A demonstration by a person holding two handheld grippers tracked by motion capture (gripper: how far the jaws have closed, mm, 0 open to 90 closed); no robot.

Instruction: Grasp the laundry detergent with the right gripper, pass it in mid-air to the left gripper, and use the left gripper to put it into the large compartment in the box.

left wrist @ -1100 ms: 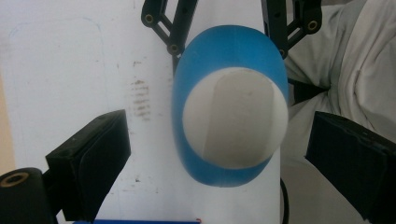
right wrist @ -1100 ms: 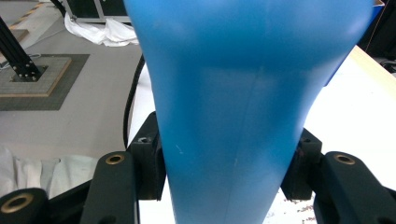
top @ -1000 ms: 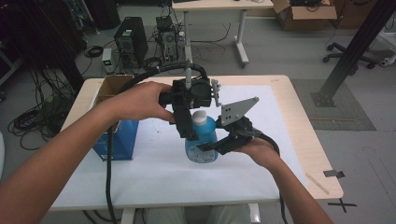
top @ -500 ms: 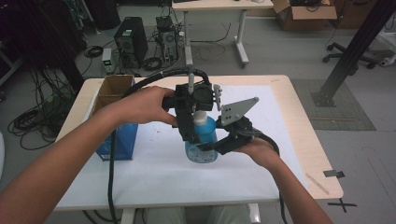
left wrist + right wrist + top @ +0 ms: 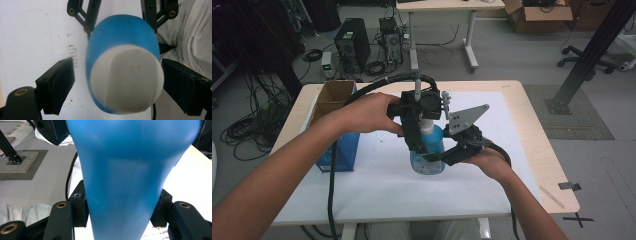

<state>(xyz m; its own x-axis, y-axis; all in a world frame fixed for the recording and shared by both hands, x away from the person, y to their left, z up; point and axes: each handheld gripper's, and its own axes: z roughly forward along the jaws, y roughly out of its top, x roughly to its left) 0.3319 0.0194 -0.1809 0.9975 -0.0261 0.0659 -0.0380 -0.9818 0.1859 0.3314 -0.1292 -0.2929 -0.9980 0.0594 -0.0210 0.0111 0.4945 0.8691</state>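
From the high view, a blue bottle (image 5: 428,152) with a white cap (image 5: 427,123) stands upright on the white sheet covering the table (image 5: 532,150), just right of an open cardboard box (image 5: 332,100) with a blue front. The right gripper (image 5: 439,159) comes in from the side and clamps the bottle's lower body, apparently to keep it from turning, while the left gripper (image 5: 421,131) hangs above it pointing down at the cap. In the left gripper view the cap (image 5: 126,77) sits between the two black pads (image 5: 60,82); the jaws have just been closing, yet a gap shows on the left side, and on the right contact is hard to judge, so the cap does not look pinched yet. This placement suits twisting the cap off. In the right gripper view the blue bottle (image 5: 125,182) fills the space between the jaws, both pads (image 5: 80,207) pressed against its sides, holding it firmly.
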